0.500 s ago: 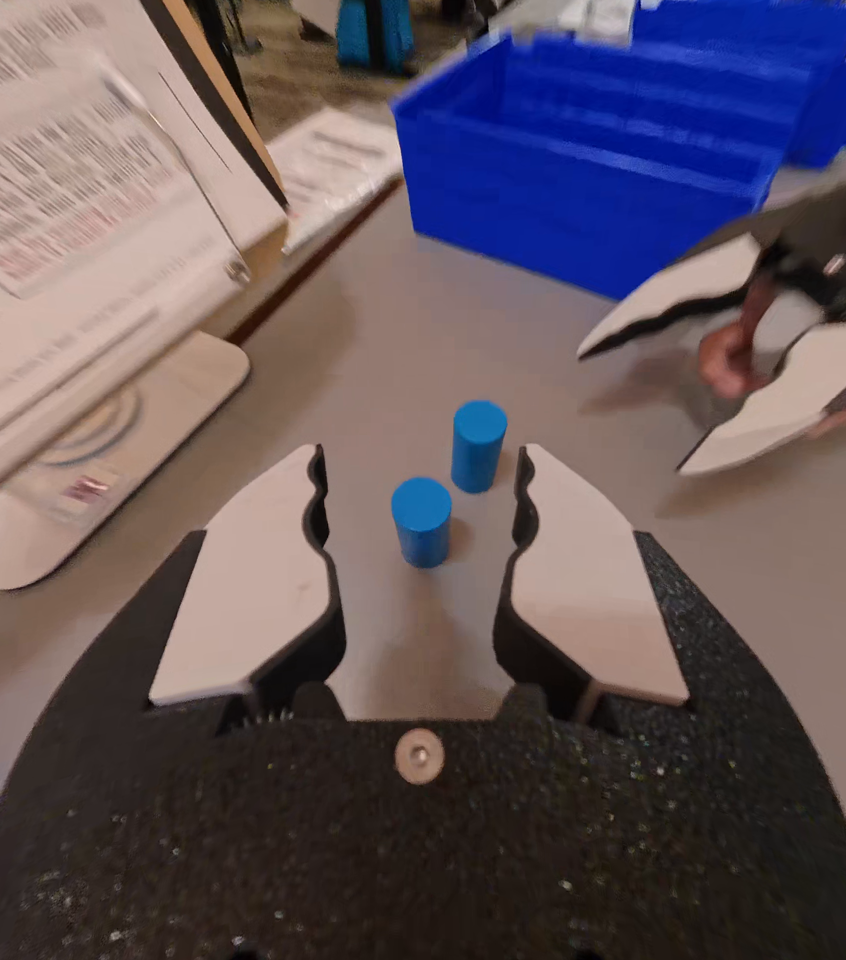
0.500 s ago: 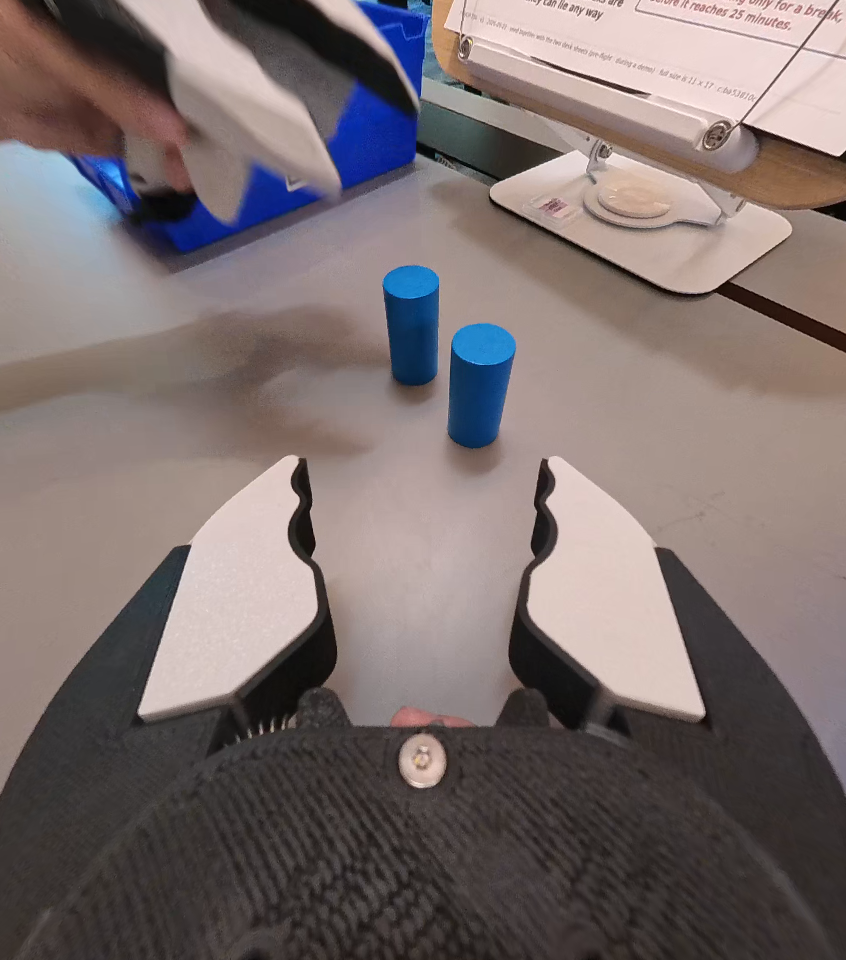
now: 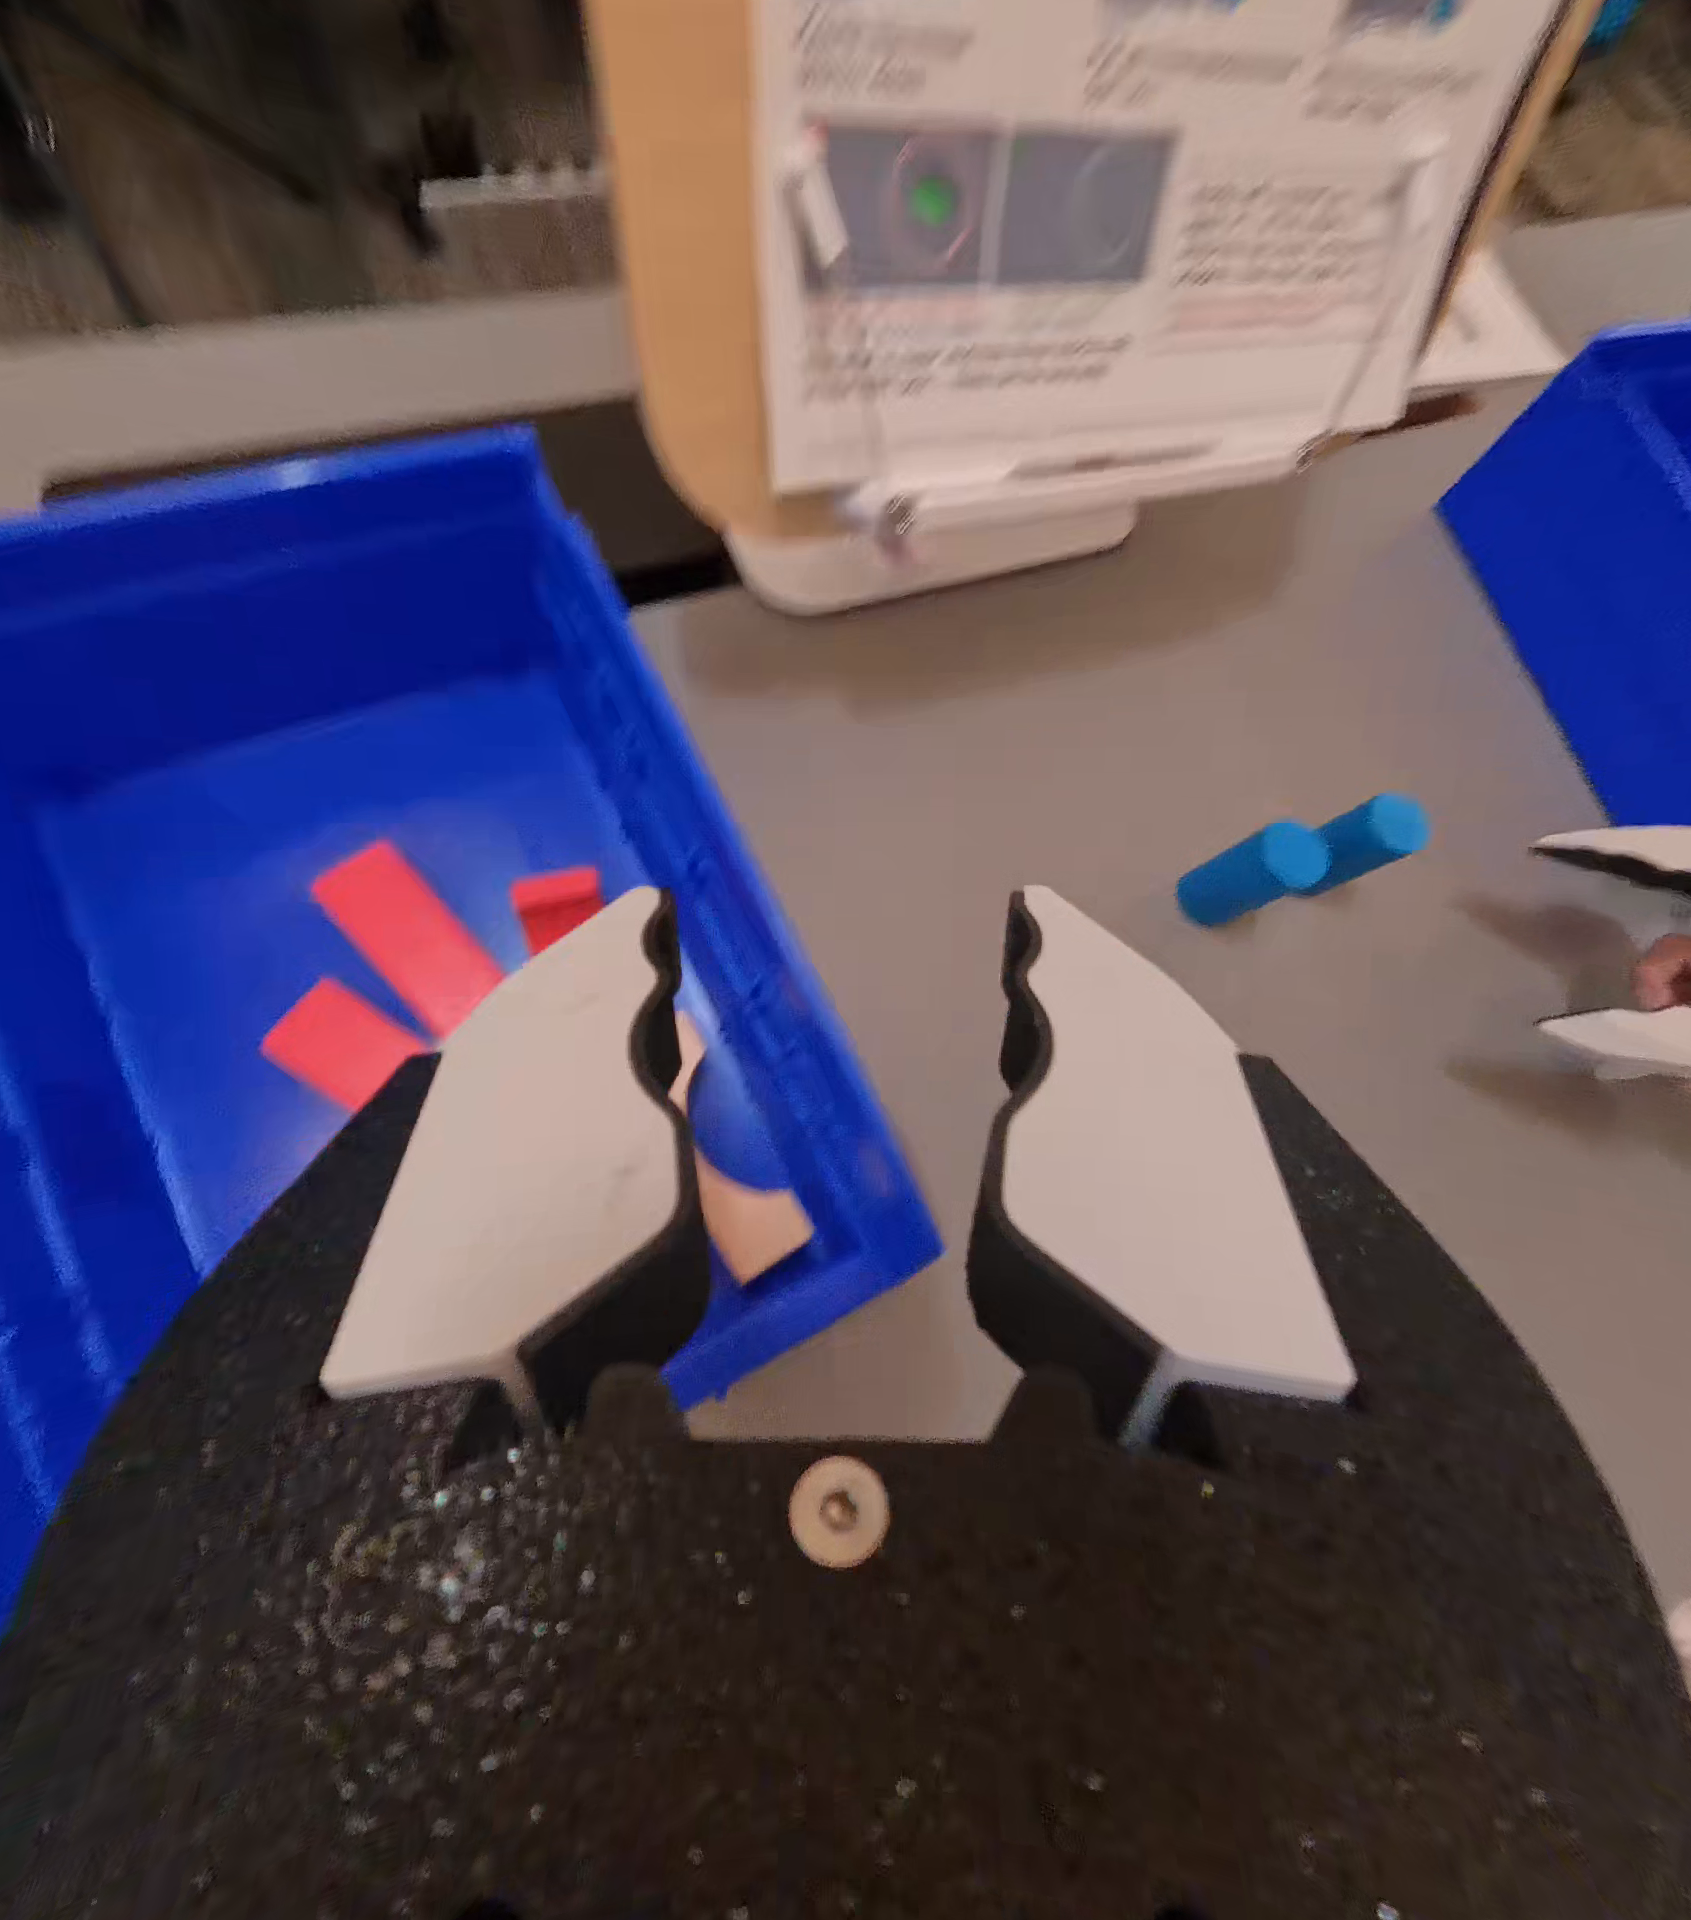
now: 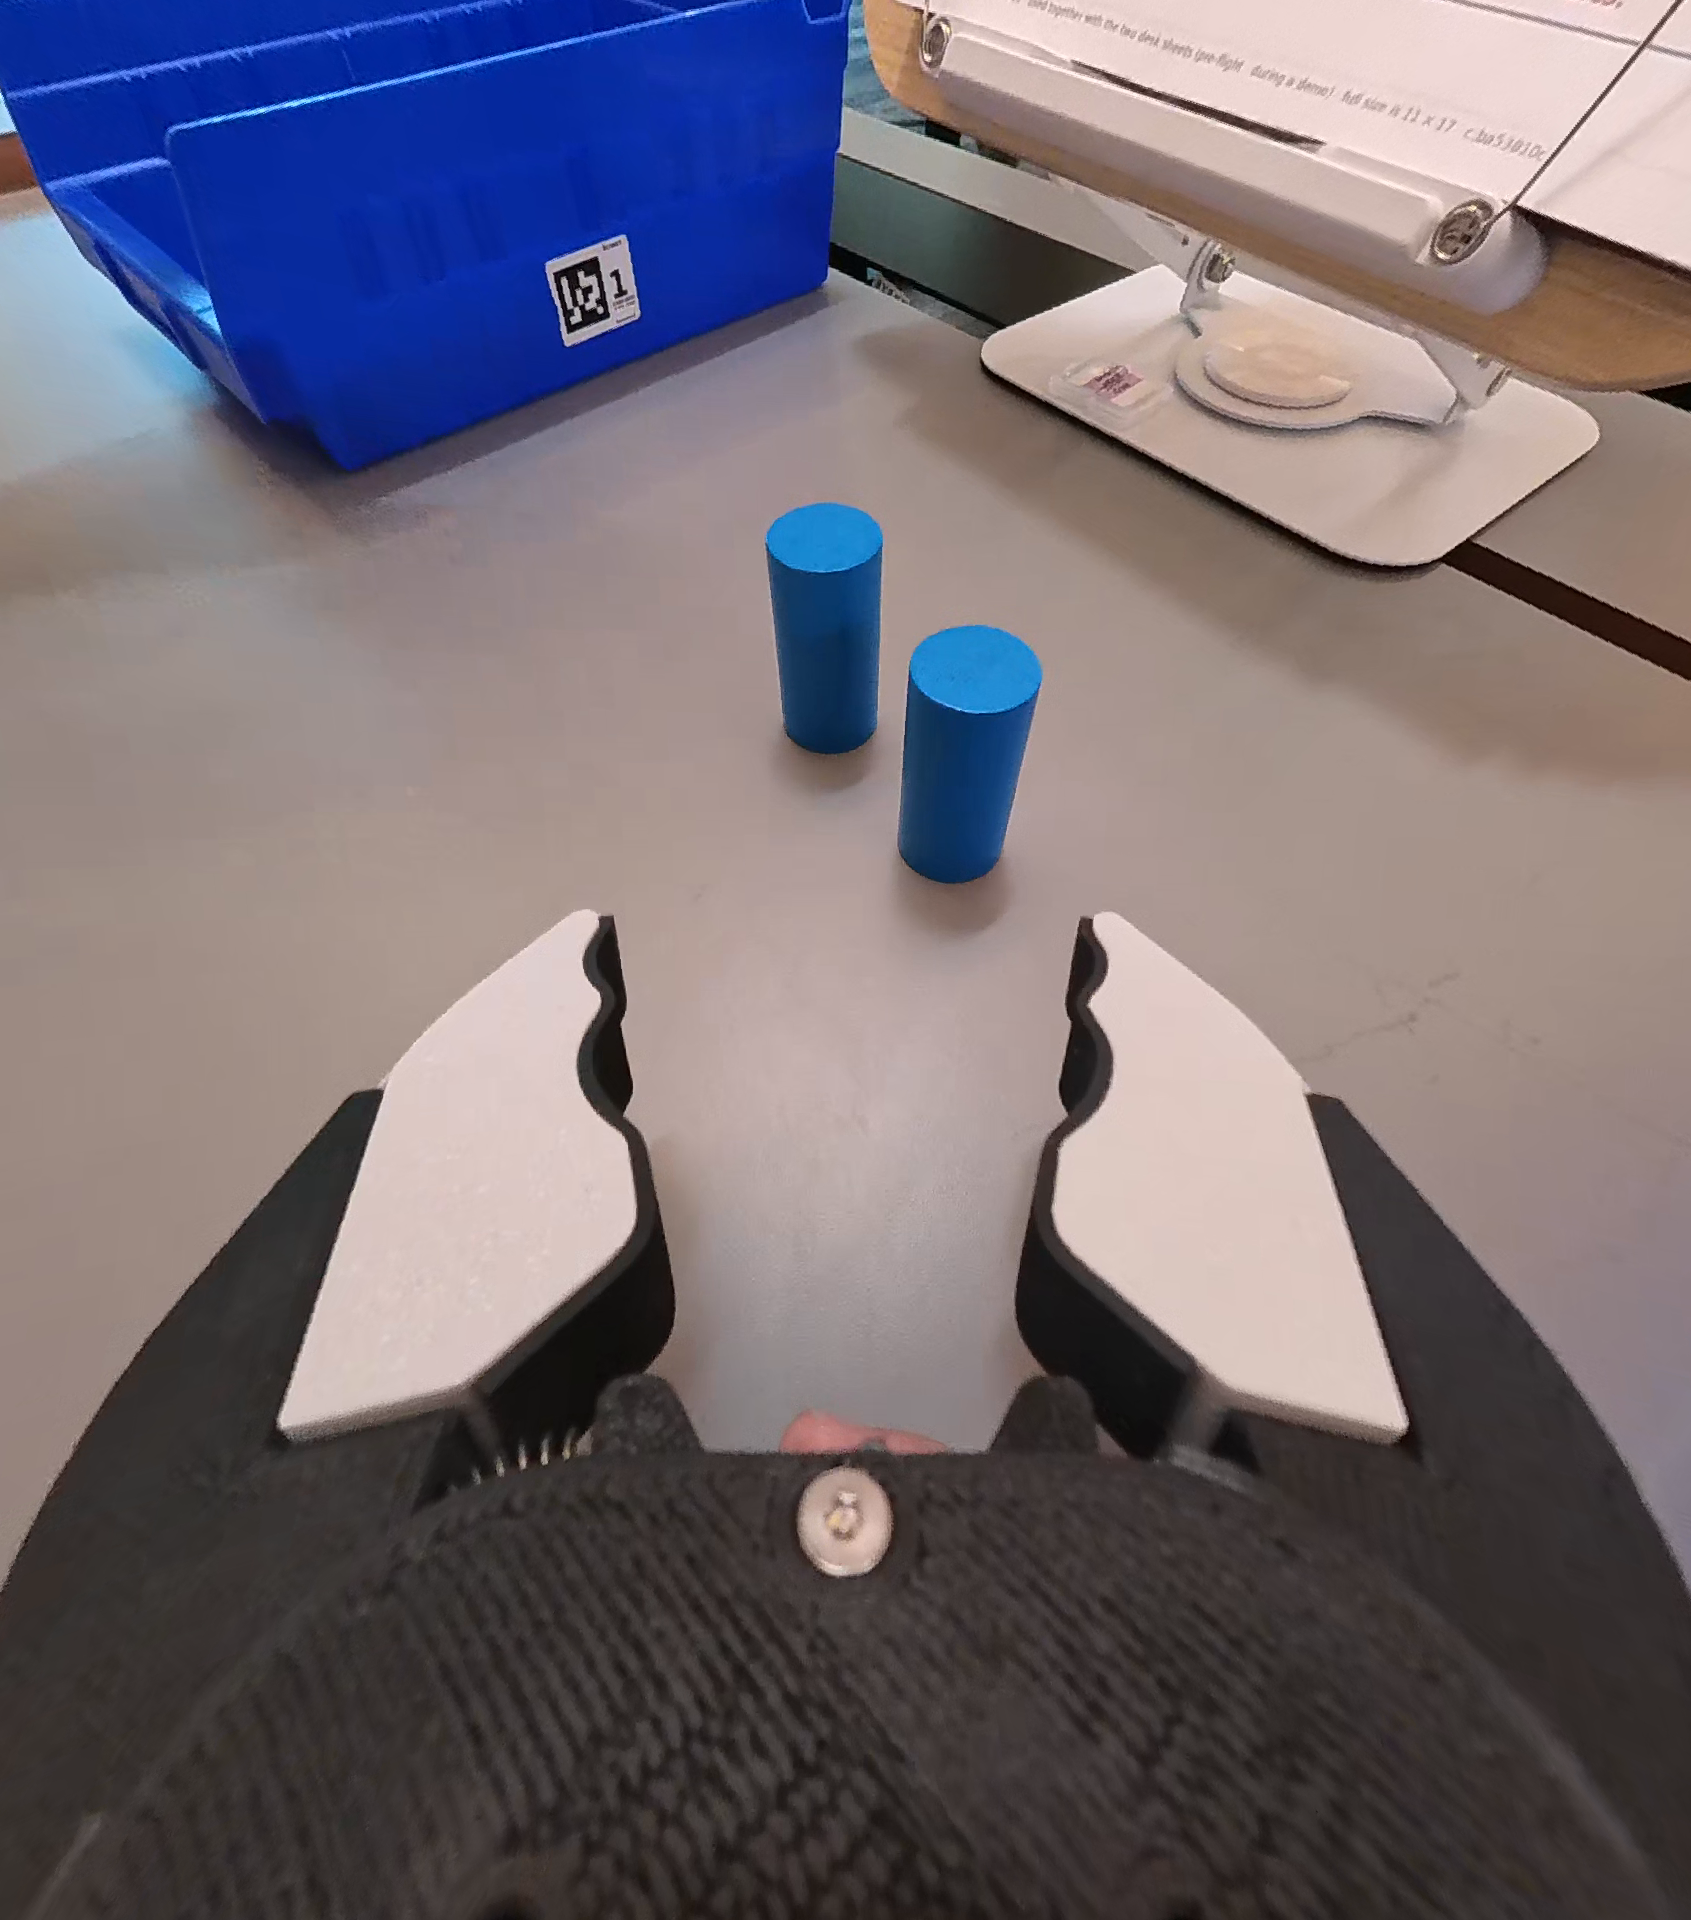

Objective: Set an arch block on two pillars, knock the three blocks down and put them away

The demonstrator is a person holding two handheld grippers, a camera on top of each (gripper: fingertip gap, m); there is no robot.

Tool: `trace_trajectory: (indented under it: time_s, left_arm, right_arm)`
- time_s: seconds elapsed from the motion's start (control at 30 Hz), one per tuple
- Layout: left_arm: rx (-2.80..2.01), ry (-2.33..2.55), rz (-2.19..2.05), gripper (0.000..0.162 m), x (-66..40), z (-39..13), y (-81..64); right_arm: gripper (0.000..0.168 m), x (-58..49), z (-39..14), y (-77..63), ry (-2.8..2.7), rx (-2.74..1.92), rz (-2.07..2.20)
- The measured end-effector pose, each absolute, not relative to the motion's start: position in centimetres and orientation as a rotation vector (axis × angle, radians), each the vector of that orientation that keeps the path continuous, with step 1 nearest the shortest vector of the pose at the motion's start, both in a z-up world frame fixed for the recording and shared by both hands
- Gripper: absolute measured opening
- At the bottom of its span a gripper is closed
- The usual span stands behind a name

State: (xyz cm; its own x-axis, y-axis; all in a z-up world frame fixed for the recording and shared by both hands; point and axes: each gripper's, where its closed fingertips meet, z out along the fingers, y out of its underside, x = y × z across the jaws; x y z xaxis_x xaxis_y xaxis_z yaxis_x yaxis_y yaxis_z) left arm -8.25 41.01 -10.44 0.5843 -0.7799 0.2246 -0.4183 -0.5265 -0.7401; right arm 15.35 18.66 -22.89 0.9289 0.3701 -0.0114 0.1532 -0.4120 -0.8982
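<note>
Grippers, two, both mine, both holding nothing. Left gripper [image 3: 836, 914]: fingers spread apart, hanging over the near right wall of a blue bin [image 3: 799, 1049]; inside the bin lie red blocks [image 3: 405, 935], a blue ball [image 3: 732, 1138] and a tan wooden piece [image 3: 753, 1236]. Right gripper [image 4: 846, 930]: fingers spread apart, low over the grey table [image 4: 301, 831]. Two blue cylinders [image 4: 966, 753] stand upright just ahead of it, close together. Second blue bin [image 4: 467, 239] and a paper stand [image 4: 1340, 416] sit beyond.
</note>
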Motion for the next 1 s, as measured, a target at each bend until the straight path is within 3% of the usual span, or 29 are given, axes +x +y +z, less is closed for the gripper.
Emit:
trace_trajectory:
  time_s: [0.03, 0.33, 0.9, 1.0]
  left_arm:
    - [-2.228, 0.936, -0.707, 0.059, -9.3, -11.5, 41.4]
    - [-2.536, 0.955, -0.480, 0.055, -12.7, -19.3, 44.8]
    - [-2.807, 1.038, -0.258, 0.051, -9.1, -26.6, 49.7]
    - [-2.825, 1.013, -0.292, 0.044, -8.7, -27.3, 49.7]
  right_arm:
    - [0.083, 15.4, -22.9, 18.7, -0.375, -2.002, 0.252]
    - [0.083, 15.4, -23.5, 18.7, -0.375, -2.022, 0.250]
    - [0.083, 15.5, -24.4, 18.7, -0.371, -2.049, 0.296]
    - [0.083, 15.6, -24.5, 18.6, -0.372, -2.054, 0.296]
